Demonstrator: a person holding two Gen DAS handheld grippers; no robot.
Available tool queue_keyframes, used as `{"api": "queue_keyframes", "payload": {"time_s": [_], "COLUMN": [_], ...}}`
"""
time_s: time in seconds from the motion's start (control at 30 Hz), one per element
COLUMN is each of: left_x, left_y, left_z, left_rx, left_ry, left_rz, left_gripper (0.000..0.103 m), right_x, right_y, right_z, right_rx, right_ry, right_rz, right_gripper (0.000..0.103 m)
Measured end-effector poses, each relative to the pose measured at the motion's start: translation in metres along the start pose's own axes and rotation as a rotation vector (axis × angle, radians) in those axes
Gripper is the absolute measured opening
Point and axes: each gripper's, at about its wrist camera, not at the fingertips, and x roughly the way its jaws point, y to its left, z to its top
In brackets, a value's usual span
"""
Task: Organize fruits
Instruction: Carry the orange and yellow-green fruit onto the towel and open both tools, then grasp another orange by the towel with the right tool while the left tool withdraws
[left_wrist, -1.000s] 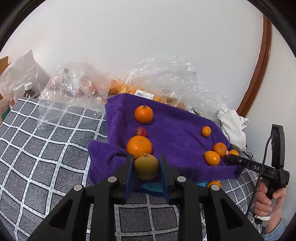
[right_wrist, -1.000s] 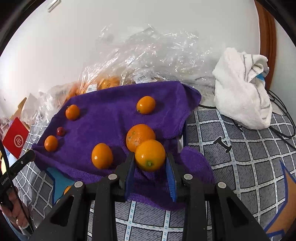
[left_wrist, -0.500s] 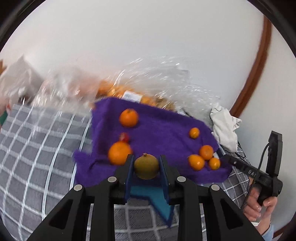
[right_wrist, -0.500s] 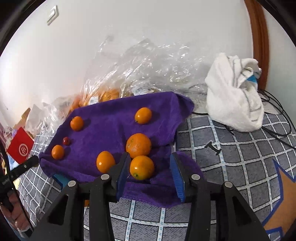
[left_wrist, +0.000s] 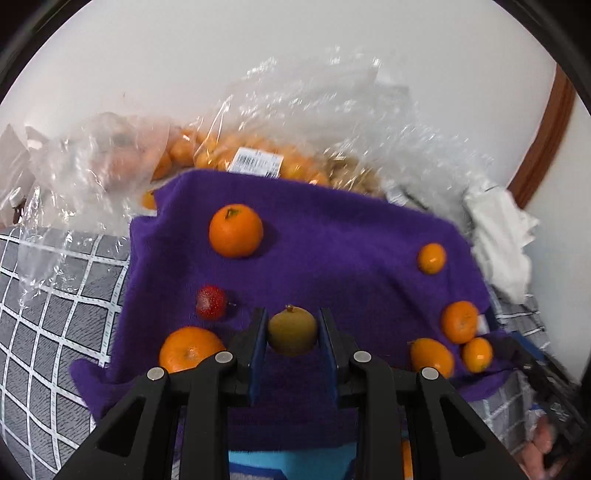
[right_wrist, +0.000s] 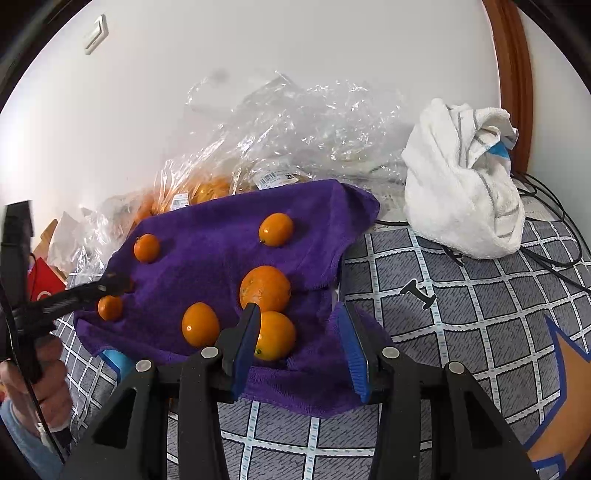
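My left gripper (left_wrist: 291, 325) is shut on a small yellow-green fruit (left_wrist: 291, 334), held over the near part of the purple towel (left_wrist: 332, 240). On the towel lie two mandarins (left_wrist: 235, 230) (left_wrist: 190, 349), a strawberry (left_wrist: 210, 302) and several small orange fruits at the right (left_wrist: 460, 321). My right gripper (right_wrist: 297, 314) stands open over the towel's (right_wrist: 221, 221) near corner. A small orange fruit (right_wrist: 277, 336) lies on the towel between its jaws, close to the left finger (right_wrist: 243, 332), beside a bigger mandarin (right_wrist: 265, 288). The left gripper's tip (right_wrist: 114, 282) shows over the towel's left side.
Crumpled clear plastic bags (left_wrist: 258, 158) holding more oranges lie against the wall behind the towel. A bunched white cloth (right_wrist: 465, 184) and black cables (right_wrist: 546, 229) sit at the right. The grey checked cover (right_wrist: 461, 314) spreads around. A red box (right_wrist: 44, 291) is at far left.
The right gripper opened and let its orange fruit down onto the towel's near corner. The left gripper carried the yellow-green fruit forward over the towel, past the left mandarin.
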Motion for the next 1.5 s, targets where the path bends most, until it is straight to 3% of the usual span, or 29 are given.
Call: {"api": "queue_keyframes", "payload": {"time_s": [0.1,0.2,0.3,0.4,0.63,0.7,0.83,1.0,1.17,1.3,1.43,1.5], "left_x": [0.009,0.017,0.019,0.015,-0.038,-0.049,-0.072,-0.081,-0.078,-0.065,-0.072,-0.074], "left_y": [-0.001,-0.002,-0.004,-0.002,0.015,0.024,0.053,0.071,0.077,0.089,0.095,0.097], "left_z": [-0.002,-0.003,-0.005,-0.003,-0.016,-0.023,-0.042,-0.062,-0.074,-0.082,-0.085,-0.086], "left_rx": [0.0,-0.008,0.01,-0.009,0.002,0.009,-0.033,-0.05,0.003,-0.069,-0.092,-0.105], "left_ry": [0.016,0.061,0.057,0.073,-0.025,-0.044,-0.102,-0.12,-0.154,-0.093,-0.134,-0.137], "left_rz": [0.052,0.045,0.064,0.025,-0.039,-0.045,-0.051,-0.075,-0.05,-0.11,-0.145,-0.16], "left_gripper": [0.026,0.026,0.026,0.028,0.034,0.034,0.034,0.034,0.034,0.032,0.032,0.032], "right_x": [-0.001,0.0,0.001,0.002,0.002,0.003,0.0,-0.01,-0.028,-0.035,-0.026,-0.019], "right_y": [0.001,-0.001,-0.001,-0.001,0.005,0.007,0.014,0.035,0.064,0.076,0.082,0.09], "right_z": [0.0,0.0,0.0,-0.001,-0.003,-0.005,-0.011,-0.015,-0.023,-0.036,-0.047,-0.052], "right_rx": [-0.007,0.0,0.001,0.0,-0.02,-0.03,-0.067,-0.127,-0.195,-0.193,-0.174,-0.189], "right_ry": [-0.007,-0.002,-0.002,0.0,-0.016,-0.029,-0.046,-0.057,-0.042,-0.018,0.047,0.069], "right_rz": [0.0,0.001,0.003,-0.005,-0.012,0.006,-0.02,-0.025,-0.02,-0.014,0.028,0.038], "right_gripper": [0.044,0.044,0.044,0.044,0.05,0.06,0.06,0.06,0.06,0.065,0.065,0.06]}}
